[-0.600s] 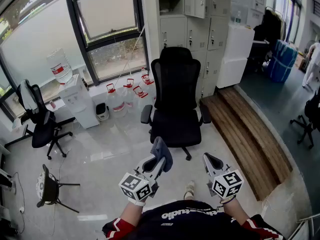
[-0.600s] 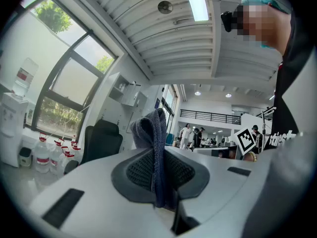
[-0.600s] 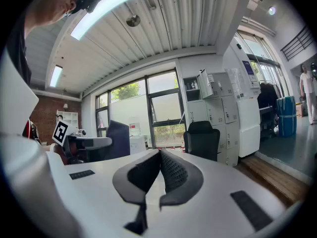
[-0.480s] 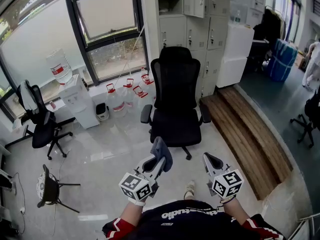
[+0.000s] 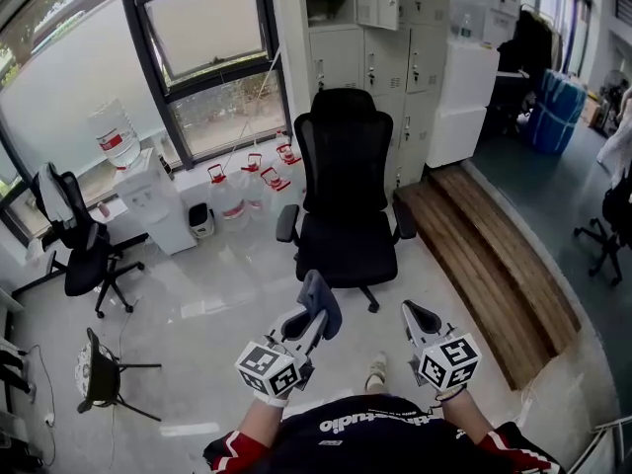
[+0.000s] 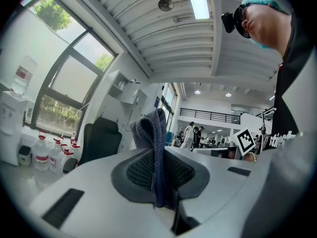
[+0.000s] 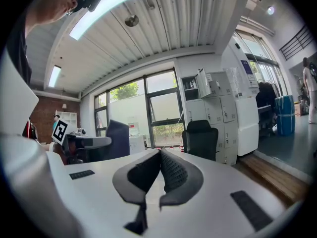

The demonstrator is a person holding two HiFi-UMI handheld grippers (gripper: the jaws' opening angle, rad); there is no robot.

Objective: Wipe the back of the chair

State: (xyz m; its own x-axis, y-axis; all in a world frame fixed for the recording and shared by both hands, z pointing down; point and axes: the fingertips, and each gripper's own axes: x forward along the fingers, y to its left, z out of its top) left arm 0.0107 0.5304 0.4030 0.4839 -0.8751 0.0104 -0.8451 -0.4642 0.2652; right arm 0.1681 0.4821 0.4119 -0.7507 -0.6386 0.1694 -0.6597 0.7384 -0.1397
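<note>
Left hand-held gripper (image 5: 314,318): I find it held low in front of the person's torso, jaws closed on a folded blue-grey cloth (image 5: 322,300). In the left gripper view the cloth stands pinched between the two dark pads and rises above them.

Right hand-held gripper (image 5: 416,316): it sits beside the left one at like height, apart from it. In the right gripper view its jaws meet pad to pad with nothing between them.

Task item: the black office chair (image 5: 348,235) stands on the pale floor (image 5: 227,284) ahead of both grippers. Its seat faces the person, and the chair back (image 5: 348,151) stands upright on the side toward the grey lockers (image 5: 380,57). Neither gripper touches the chair, and the cloth is well clear of the chair back.

Surroundings: I note several red-topped water jugs (image 5: 229,200) on the floor below the window, left of the chair, and a white water dispenser (image 5: 150,197) further left. A wooden platform (image 5: 494,265) runs along the right. A second black chair (image 5: 84,250) stands at far left.
</note>
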